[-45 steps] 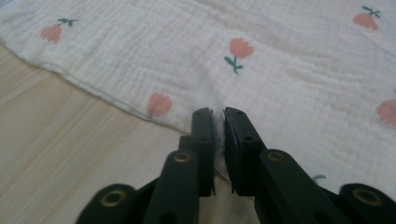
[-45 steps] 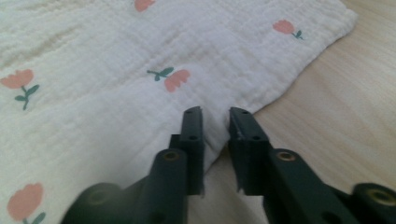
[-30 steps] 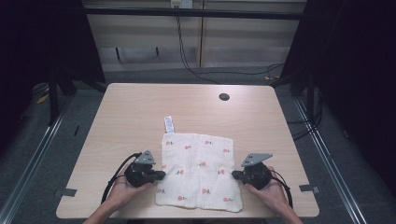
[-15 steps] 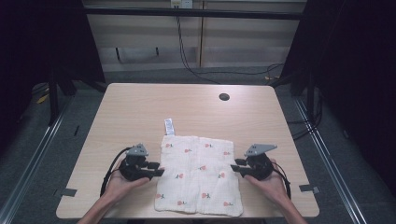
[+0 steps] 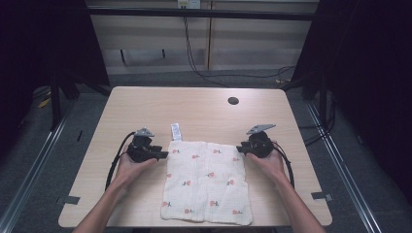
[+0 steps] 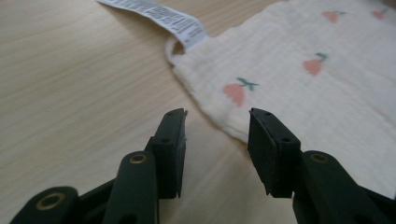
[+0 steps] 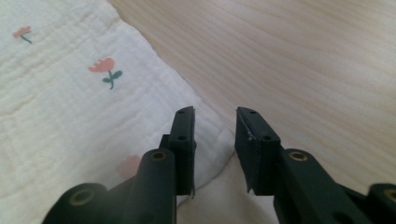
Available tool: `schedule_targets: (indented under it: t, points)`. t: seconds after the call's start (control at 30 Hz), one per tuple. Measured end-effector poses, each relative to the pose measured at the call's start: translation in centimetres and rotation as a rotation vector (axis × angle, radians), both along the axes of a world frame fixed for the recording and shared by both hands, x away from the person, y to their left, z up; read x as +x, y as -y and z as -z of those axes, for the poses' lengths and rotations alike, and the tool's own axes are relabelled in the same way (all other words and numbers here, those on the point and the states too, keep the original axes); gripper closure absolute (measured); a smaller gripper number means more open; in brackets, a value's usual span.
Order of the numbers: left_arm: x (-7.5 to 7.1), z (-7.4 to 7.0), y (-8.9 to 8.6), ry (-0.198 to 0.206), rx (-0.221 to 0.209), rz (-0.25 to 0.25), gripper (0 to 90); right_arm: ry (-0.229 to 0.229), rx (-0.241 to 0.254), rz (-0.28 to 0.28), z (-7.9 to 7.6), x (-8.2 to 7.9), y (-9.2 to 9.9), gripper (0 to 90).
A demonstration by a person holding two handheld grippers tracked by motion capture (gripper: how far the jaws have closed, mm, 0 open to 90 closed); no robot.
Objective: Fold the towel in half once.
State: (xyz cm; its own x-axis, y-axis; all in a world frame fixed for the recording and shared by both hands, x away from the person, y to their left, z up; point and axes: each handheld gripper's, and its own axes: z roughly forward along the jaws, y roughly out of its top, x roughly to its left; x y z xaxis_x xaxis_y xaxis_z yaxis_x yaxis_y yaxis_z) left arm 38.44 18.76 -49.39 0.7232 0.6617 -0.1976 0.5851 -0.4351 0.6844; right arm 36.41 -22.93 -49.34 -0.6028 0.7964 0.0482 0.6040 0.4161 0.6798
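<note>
Since both hand-held grippers, left (image 5: 163,155) and right (image 5: 239,149), sit w/ jaws just opened partway and nothing gripped, beside the far corners of the cloth (image 5: 206,180) lying flat on the desk (image 5: 145,104), imo slide in low, pinch both corners evenly.

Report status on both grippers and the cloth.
Left gripper open, jaws just opened, at the far left corner of the cream flower-print cloth. Right gripper open, jaws just closing, at far right corner. Cloth flat on wooden table.
</note>
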Motion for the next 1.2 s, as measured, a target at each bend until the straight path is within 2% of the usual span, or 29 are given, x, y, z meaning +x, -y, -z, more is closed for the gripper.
schedule_targets:
  t: [0.03,0.1,0.2,0.27,0.37,0.4,0.43,0.57,0.6,0.7,0.77,0.83,0.87,0.9,0.97,1.0,1.03,1.1,1.13,1.2]
  points:
    - [0.2,0.1,-0.1,-0.011,-0.010,0.003,56.2,0.005,-0.005,0.001,0.1,0.1,-0.1,70.5]
    - [0.7,0.4,-0.1,-0.014,0.008,-0.007,56.1,-0.004,0.011,0.009,0.5,0.4,0.0,70.6]
    - [1.3,0.6,-0.2,-0.031,-0.024,-0.014,55.4,-0.009,0.026,0.019,0.8,0.6,0.1,70.8]
    - [1.5,0.5,0.1,-0.026,-0.005,0.002,53.7,-0.003,0.008,0.001,0.8,0.5,-0.1,71.9]
    - [2.0,0.5,0.5,-0.022,0.004,0.005,52.0,-0.016,0.018,-0.029,0.7,0.3,-0.3,83.6]
    - [2.4,0.4,0.6,-0.025,0.014,0.010,52.0,-0.020,0.025,-0.030,0.8,0.4,-0.3,84.9]
    - [2.7,0.5,0.7,-0.026,0.004,-0.008,51.8,-0.024,0.031,-0.026,0.8,0.4,-0.2,86.2]
    - [3.8,0.5,1.1,-0.011,0.012,-0.017,53.7,-0.028,0.062,-0.023,0.8,0.5,0.1,87.3]
    - [4.1,0.5,1.2,-0.023,0.011,0.004,54.2,-0.029,0.063,-0.021,0.7,0.5,0.1,87.4]
    - [4.6,0.6,1.5,-0.019,0.003,0.004,55.0,-0.029,0.079,-0.021,0.6,0.6,0.4,87.4]
    - [4.8,0.7,1.8,-0.027,-0.016,-0.004,55.8,-0.024,0.069,-0.025,0.5,0.7,0.4,87.4]
    - [4.7,0.8,2.3,-0.024,-0.024,0.024,56.7,-0.023,0.081,-0.017,0.4,0.7,0.4,87.4]
    - [4.6,0.7,2.7,-0.015,-0.011,0.033,56.8,-0.021,0.083,-0.019,0.4,0.8,0.5,87.5]
    - [4.5,0.7,3.0,-0.006,0.002,0.043,57.8,-0.021,0.083,-0.017,0.4,0.8,0.5,87.4]
    - [4.4,0.6,3.4,0.006,0.032,0.064,68.2,-0.020,0.086,-0.015,0.3,0.9,0.6,87.5]
    - [4.3,0.6,3.4,0.002,0.029,0.070,74.1,-0.020,0.089,-0.016,0.3,0.9,0.6,87.5]
    - [4.3,0.7,3.4,0.000,0.020,0.075,79.1,-0.023,0.088,-0.010,0.1,0.9,0.7,87.5]
    - [3.8,1.1,3.0,-0.012,-0.038,0.064,84.8,-0.016,0.105,-0.013,-0.1,0.9,0.7,87.5]
    - [3.6,1.3,2.9,-0.011,-0.062,0.056,85.4,-0.011,0.110,-0.020,-0.2,0.9,0.7,87.6]
    - [3.4,1.2,2.7,-0.014,-0.074,0.058,85.8,-0.011,0.115,-0.025,-0.4,0.9,0.8,87.6]
